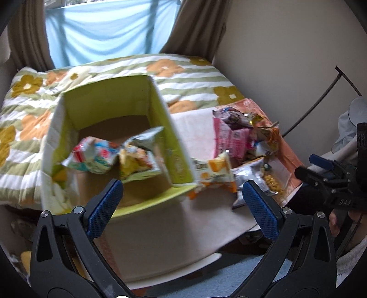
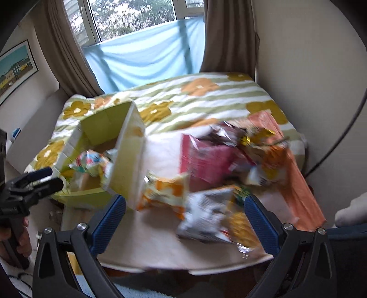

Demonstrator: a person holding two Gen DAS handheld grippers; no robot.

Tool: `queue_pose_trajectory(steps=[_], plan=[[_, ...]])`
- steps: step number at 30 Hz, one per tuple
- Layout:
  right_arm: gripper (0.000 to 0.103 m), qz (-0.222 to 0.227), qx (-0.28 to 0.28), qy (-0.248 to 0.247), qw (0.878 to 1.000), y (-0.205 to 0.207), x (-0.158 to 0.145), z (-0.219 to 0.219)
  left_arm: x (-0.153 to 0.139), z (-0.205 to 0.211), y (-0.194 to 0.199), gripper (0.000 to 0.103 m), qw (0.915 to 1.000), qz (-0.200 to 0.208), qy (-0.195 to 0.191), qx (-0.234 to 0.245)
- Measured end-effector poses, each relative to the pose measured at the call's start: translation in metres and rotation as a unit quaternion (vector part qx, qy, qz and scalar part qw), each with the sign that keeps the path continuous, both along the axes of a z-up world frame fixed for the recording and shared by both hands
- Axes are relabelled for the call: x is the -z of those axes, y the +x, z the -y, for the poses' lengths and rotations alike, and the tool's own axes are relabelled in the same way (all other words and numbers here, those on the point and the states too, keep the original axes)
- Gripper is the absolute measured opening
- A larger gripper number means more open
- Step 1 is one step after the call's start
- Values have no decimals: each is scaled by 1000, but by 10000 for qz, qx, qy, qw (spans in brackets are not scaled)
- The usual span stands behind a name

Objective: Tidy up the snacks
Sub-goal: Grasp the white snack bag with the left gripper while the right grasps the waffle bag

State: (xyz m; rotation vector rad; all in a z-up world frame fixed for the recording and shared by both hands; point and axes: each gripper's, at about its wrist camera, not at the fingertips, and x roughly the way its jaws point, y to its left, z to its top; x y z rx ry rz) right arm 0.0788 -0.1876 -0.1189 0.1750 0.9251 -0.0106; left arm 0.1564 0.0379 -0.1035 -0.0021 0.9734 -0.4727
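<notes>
On the low table, at about 10 o'clock in the left wrist view, sits the green box, open-topped, with two snack bags already inside. The rest of the snack pile is at 2 o'clock, just beside the box: an orange-and-white packet touching the box's near corner, a silver bag next to it, and a pink pack behind.

Both grippers are wide open with nothing in them. The left gripper hangs over the box's near edge; the right gripper is lined up over the orange packet and silver bag.

My guess is the next grab is one of those two. I'd take the orange one by its crimped edge, since foil bags slip and crush easily, then lift it clear of the box wall before dropping it in.

The table top is pale and plain, with an orange cloth along its right side. Behind it are a floral striped quilt, brown curtains and a window.
</notes>
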Motion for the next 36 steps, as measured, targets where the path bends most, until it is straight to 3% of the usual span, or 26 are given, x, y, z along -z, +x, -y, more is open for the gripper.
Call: queue_pose_trajectory(steps=[5,15,27,36], plan=[[103,-267,-224,60,9994,-19,23,41,19,57,-11,103,9987,-436,-228,-136],[103,-701,-963,-17,9929,-35,74,89,72,147,-22,103,9919,-1111,-243,-561],[102,-733,-1395,-508,9862,-33,126,85,147,186,-7,102,9815,-1810,-241,-571],[86,-596,-1198,-983,9861,-25,152,79,181,193,2,89,9773,-2010,-357,-567]])
